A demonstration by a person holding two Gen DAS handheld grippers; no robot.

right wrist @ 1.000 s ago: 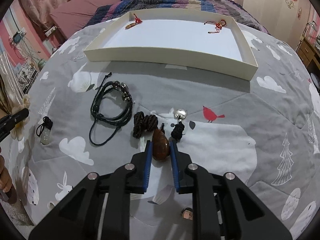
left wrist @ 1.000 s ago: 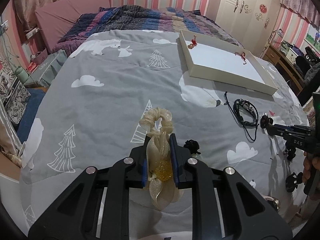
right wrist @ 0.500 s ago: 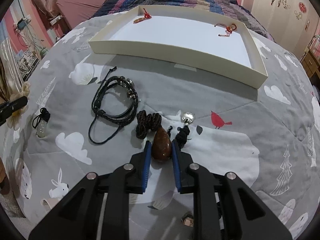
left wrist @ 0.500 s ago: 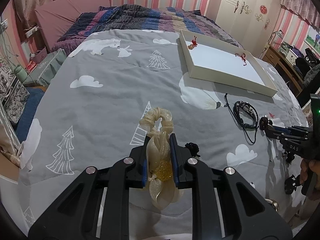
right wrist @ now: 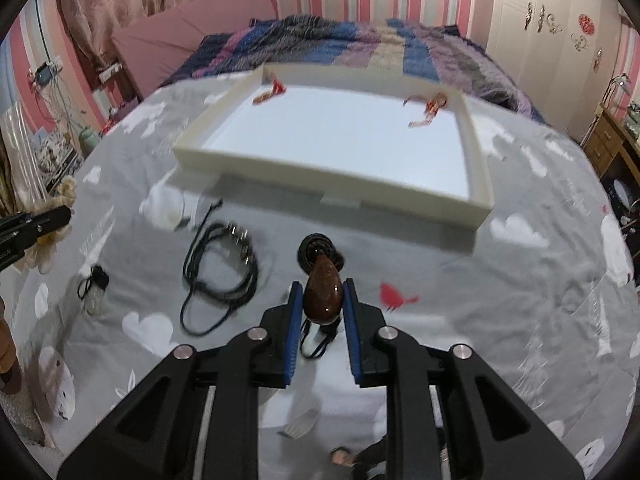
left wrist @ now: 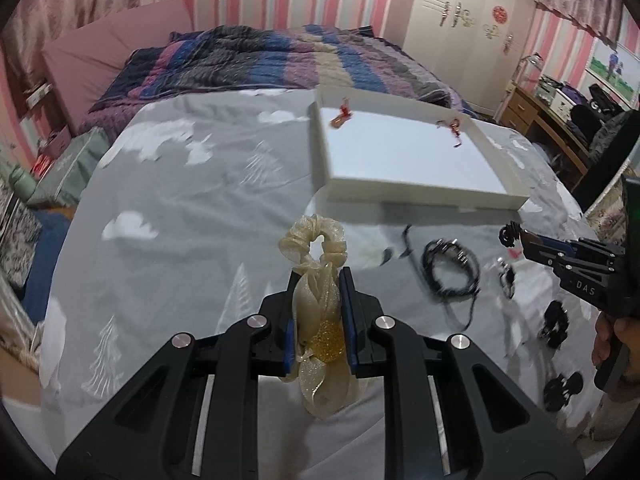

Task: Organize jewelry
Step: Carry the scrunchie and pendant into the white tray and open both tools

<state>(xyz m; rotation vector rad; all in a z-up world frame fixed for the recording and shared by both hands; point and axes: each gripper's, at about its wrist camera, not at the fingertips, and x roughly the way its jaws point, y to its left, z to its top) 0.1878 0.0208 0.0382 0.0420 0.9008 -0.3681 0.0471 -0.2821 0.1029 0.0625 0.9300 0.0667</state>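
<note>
My left gripper (left wrist: 319,280) is shut on a cream organza scrunchie (left wrist: 316,264) with a gold glitter centre, held above the grey bedspread. My right gripper (right wrist: 321,292) is shut on a brown teardrop pendant (right wrist: 322,294) whose black cord (right wrist: 318,249) coils ahead of it; it is lifted off the bed. The white tray (right wrist: 332,196) lies ahead and holds two red-tasselled pieces (right wrist: 272,92) (right wrist: 430,110). In the left wrist view the tray (left wrist: 420,194) lies ahead to the right and the right gripper (left wrist: 520,236) comes in from the right.
A black cord bracelet (right wrist: 224,276) and a small pale pendant on a black cord (right wrist: 94,292) lie on the bedspread left of my right gripper. Several small dark pieces (left wrist: 556,320) lie near the bed's right edge. A striped blanket (left wrist: 280,56) is beyond the tray.
Both grippers have risen and moved toward the tray. The right gripper lifted the brown pendant off the bed with its cord. The left still holds the scrunchie.
</note>
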